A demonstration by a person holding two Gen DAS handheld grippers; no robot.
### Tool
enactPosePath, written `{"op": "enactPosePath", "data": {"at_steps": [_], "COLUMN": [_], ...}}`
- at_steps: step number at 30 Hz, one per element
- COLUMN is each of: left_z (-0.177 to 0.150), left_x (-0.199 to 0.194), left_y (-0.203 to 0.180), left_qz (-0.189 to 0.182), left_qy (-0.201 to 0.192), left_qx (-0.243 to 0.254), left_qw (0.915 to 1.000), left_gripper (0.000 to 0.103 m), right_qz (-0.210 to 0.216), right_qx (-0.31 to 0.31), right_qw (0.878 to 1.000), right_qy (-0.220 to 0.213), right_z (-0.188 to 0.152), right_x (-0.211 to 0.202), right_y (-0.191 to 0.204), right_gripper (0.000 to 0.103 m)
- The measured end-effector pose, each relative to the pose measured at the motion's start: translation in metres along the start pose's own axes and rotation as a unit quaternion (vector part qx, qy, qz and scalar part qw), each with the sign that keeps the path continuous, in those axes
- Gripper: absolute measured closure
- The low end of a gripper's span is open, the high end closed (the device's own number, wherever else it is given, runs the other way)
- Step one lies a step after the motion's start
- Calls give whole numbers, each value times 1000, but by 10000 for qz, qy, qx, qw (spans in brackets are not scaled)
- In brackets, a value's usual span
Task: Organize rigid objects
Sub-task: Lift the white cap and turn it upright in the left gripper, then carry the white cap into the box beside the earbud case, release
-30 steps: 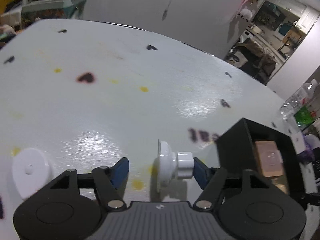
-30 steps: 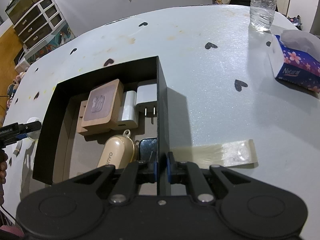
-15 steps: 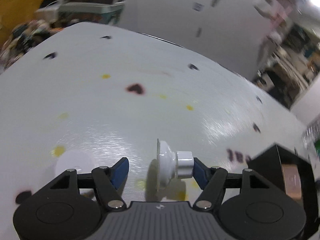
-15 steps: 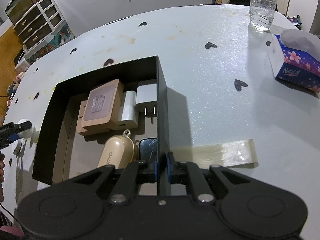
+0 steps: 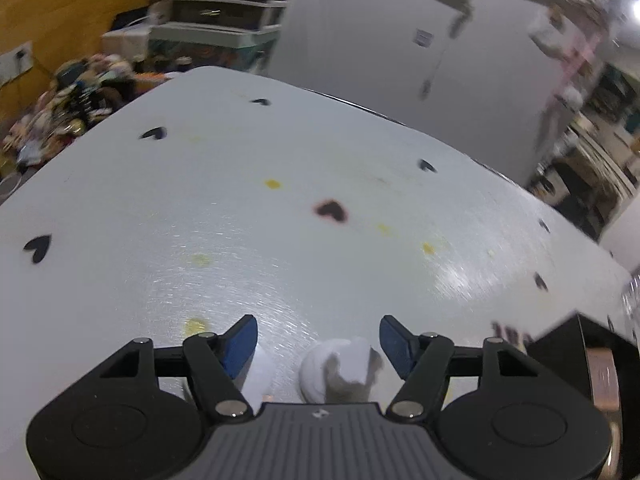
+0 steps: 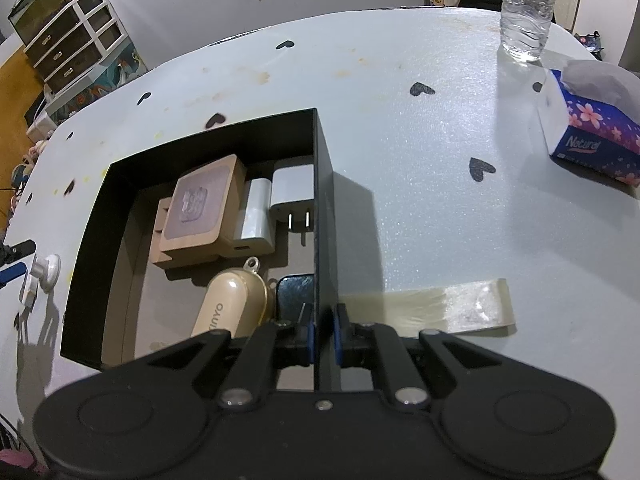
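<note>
White and blurred, a small knob with a round flange (image 5: 340, 364) lies on the table (image 5: 280, 240) between the 2 blue-padded fingers of the left gripper (image 5: 316, 322). The jaws have just been closing, yet they stand well apart. The knob sits nearer the right-hand pad, and neither pad visibly presses on it. A second white piece (image 5: 260, 372) shows just behind the left-hand finger, too smeared to identify. From the right wrist view the knob rests on the tabletop just outside the left wall of the black box (image 6: 92, 248), beside a flat white piece.

The right gripper (image 6: 323, 320) has its 2 fingers pressed nearly together, pinching the box's thin right wall near its closest corner, 1 pad inside and 1 outside.

Inside the box a square wooden block (image 6: 200, 208) lies on another wooden piece at the far left. A white adapter (image 6: 256, 216) lies against it, and a white 2-pin charger (image 6: 290, 188) sits by the right wall. Nearer the camera lie a beige oval case (image 6: 236, 304) with a metal loop and a dark blue object (image 6: 294, 292) just beside the wall.

On the table right of the box are a strip of clear tape (image 6: 440, 304), a floral tissue box (image 6: 592, 136) and a water bottle (image 6: 526, 12).
</note>
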State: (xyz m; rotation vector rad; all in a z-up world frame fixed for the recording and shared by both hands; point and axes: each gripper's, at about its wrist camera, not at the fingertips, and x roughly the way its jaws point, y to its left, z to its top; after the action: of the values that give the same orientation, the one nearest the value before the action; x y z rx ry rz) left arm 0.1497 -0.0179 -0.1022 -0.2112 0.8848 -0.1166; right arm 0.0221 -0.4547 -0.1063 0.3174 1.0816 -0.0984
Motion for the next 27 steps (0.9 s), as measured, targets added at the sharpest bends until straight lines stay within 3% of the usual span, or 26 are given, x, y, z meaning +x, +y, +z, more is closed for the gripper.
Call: {"op": "enactPosePath", "data": {"at_steps": [4,8,14,20,23,27], "left_z": [-9,-15,-11,0,-1,-12], "left_x": [2,8,-4,-38,-52,-58], "left_y": [-19,-33,-45,-88,-118,-163], "left_qz": [-103,189,94,-685,-1313,-1972], "left_qy": [145,271,214,55,98,329], "left_qx": [642,1094,1235,1573,1827,2348], "left_qw": [9978,9934,9921,9852,9743,9513], "left_gripper": [51,71,72,72,72,72], "right_qz": [-2,-1,5,11,12,12], "right_qx": [-5,-5,0,7,7,8], "right_qw": [10000,10000,10000,10000,10000,10000], "right_qy": [2,2,1,1,0,0], "right_z": [0,0,0,0,0,0], "right_x": [0,0,1,1,1,1], "right_y": [0,0,-1,-1,-1,-1], "right_gripper": [93,93,93,93,93,93]}}
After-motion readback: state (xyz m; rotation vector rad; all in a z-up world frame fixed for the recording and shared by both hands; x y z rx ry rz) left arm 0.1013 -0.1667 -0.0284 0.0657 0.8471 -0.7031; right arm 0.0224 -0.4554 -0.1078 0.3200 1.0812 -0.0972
